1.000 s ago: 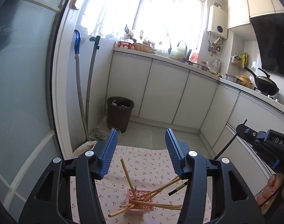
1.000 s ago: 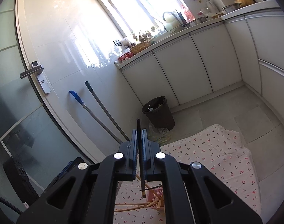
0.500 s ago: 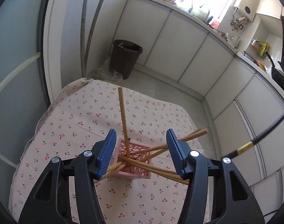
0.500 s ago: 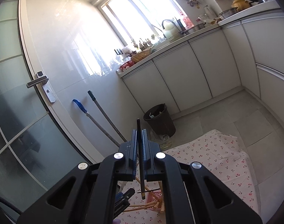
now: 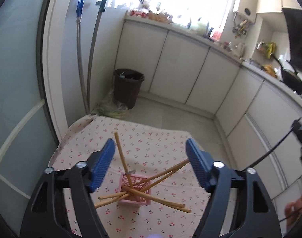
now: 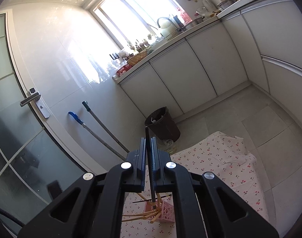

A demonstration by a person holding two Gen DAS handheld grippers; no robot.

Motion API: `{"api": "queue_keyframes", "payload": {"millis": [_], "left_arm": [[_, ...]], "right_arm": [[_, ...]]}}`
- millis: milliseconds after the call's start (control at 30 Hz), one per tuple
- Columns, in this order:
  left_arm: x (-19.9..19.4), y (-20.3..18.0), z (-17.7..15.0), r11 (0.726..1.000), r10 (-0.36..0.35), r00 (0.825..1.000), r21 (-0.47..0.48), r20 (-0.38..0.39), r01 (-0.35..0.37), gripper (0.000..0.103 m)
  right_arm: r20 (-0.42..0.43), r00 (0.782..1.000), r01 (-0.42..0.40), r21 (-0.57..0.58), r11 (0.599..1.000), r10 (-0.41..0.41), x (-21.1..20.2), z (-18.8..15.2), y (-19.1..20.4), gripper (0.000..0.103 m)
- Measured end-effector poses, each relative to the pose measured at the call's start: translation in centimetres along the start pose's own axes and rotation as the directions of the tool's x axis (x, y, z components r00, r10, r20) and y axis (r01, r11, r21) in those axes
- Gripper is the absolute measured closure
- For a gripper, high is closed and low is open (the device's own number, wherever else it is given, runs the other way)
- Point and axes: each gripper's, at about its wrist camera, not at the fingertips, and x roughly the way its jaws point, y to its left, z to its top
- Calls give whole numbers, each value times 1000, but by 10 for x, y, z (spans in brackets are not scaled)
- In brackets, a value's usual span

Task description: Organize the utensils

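A pink lattice basket [image 5: 135, 188] stands on a cherry-print cloth [image 5: 143, 127], with several wooden chopsticks [image 5: 166, 170] leaning out of it in all directions. My left gripper [image 5: 150, 141] hovers above the basket; its jaws are opening wide and nothing is between the blue pads [image 5: 103, 162]. My right gripper [image 6: 149, 139] is shut on a black chopstick [image 6: 151, 186], held roughly upright with its lower end over the basket [image 6: 167, 212]. The left wrist view catches that black chopstick [image 5: 273, 150] at the right edge, with a hand [image 5: 295, 210] below it.
A dark waste bin [image 5: 128, 87] and a crumpled bag stand on the floor beyond the cloth. Two mop handles [image 5: 79, 63] lean on the wall beside a glass door [image 6: 16, 130]. White cabinets [image 5: 176, 69] run along the back and right.
The left gripper's jaws have spread much wider and it has tipped back up from the basket. The right gripper has shifted sideways, keeping its hold on the black chopstick.
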Motion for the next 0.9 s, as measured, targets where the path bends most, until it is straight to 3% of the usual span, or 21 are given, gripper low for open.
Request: {"api": "queue_keyframes", "payload": {"millis": [67, 133, 200, 267, 300, 333, 367, 400, 467, 500, 567, 800, 900], "left_arm": [[-22, 4, 15, 996, -71, 997, 64, 22, 70, 9], [-21, 4, 26, 977, -96, 990, 178, -106, 114, 9], [0, 6, 34, 976, -22, 962, 204, -273, 81, 21], [31, 3, 39, 974, 17, 893, 209, -451, 87, 36], [49, -2, 40, 969, 65, 861, 239, -504, 66, 43], [66, -6, 37, 959, 133, 832, 283, -539, 30, 56], [84, -8, 30, 947, 193, 796, 321, -573, 2, 62], [103, -10, 20, 933, 250, 752, 359, -611, -19, 71], [131, -11, -4, 908, 328, 678, 418, -658, -34, 78], [140, -9, -14, 899, 353, 656, 437, -667, -39, 81], [151, -3, -25, 899, 363, 638, 435, -679, -48, 82], [170, -4, -25, 898, 389, 613, 432, -688, -85, 82], [174, -13, -25, 889, 402, 615, 451, -678, -84, 82]], "right_arm": [[15, 1000, -1, 9, 1000, 1, -5, 4, -4, 98], [19, 1000, -2, 21, 1000, 2, -6, 6, -7, 98], [10, 1000, -15, 39, 999, 14, -3, 6, -10, 98], [1, 1000, -21, 51, 998, 21, 1, 4, -11, 98], [-1, 1000, -22, 58, 998, 22, 4, 3, -12, 98], [-4, 1000, -23, 65, 998, 23, 6, 1, -13, 98], [-11, 1000, -25, 74, 997, 26, 9, -1, -14, 98], [-22, 999, -28, 82, 996, 30, 13, -3, -15, 98], [-43, 998, -33, 97, 995, 37, 20, -7, -19, 98], [-51, 998, -33, 100, 994, 38, 23, -7, -21, 98], [-61, 997, -30, 99, 995, 36, 27, -8, -25, 98], [-90, 995, -19, 134, 991, 31, 34, -7, -51, 98], [-99, 995, -16, 155, 988, 31, 35, -6, -61, 98]]}}
